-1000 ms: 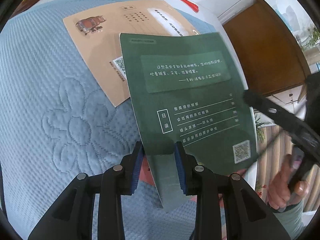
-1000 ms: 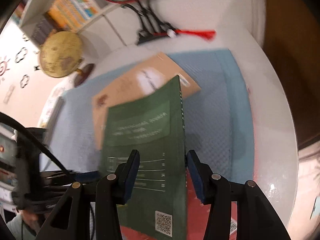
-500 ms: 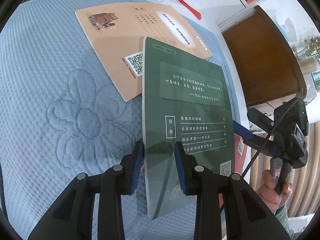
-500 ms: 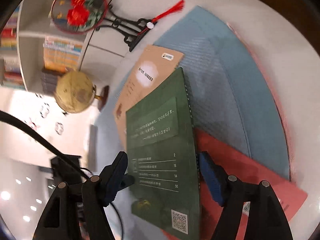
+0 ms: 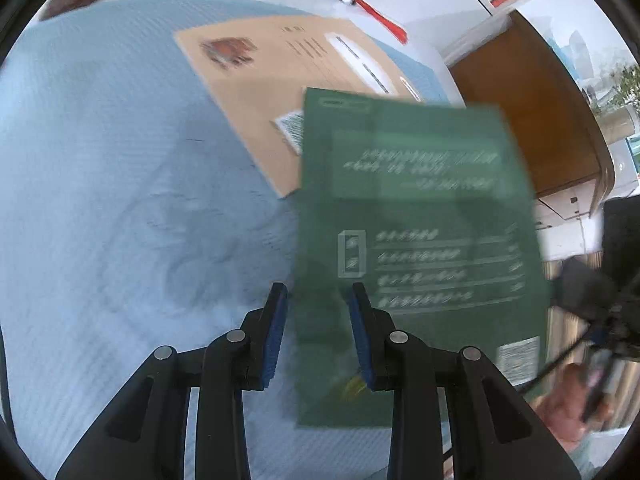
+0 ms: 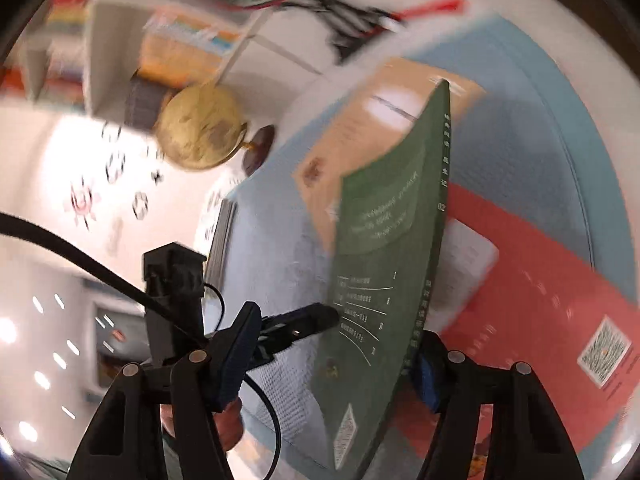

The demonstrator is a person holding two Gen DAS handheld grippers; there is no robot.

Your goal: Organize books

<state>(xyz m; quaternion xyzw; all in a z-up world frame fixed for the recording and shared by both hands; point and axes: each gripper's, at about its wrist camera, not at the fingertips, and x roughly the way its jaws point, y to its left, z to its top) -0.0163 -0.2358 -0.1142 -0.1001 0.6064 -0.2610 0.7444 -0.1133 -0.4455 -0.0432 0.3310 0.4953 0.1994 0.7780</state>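
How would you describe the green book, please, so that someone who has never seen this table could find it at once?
Start from the pale blue quilted cloth covering the round white table. On it lie a flat tan paperback book and a flat red paperback book. The thin dark green paperback book is lifted and tilted between them, with white contents lines and a code square on its cover.

Dark green paperback book printed with white lettering, thin white rules and a paler green panel; tan-orange paperback book bearing a reddish-brown picture and a white label; coral-red paperback book with a white code square; pale blue quilted cloth; black grippers with blue pads; brassy gold globe
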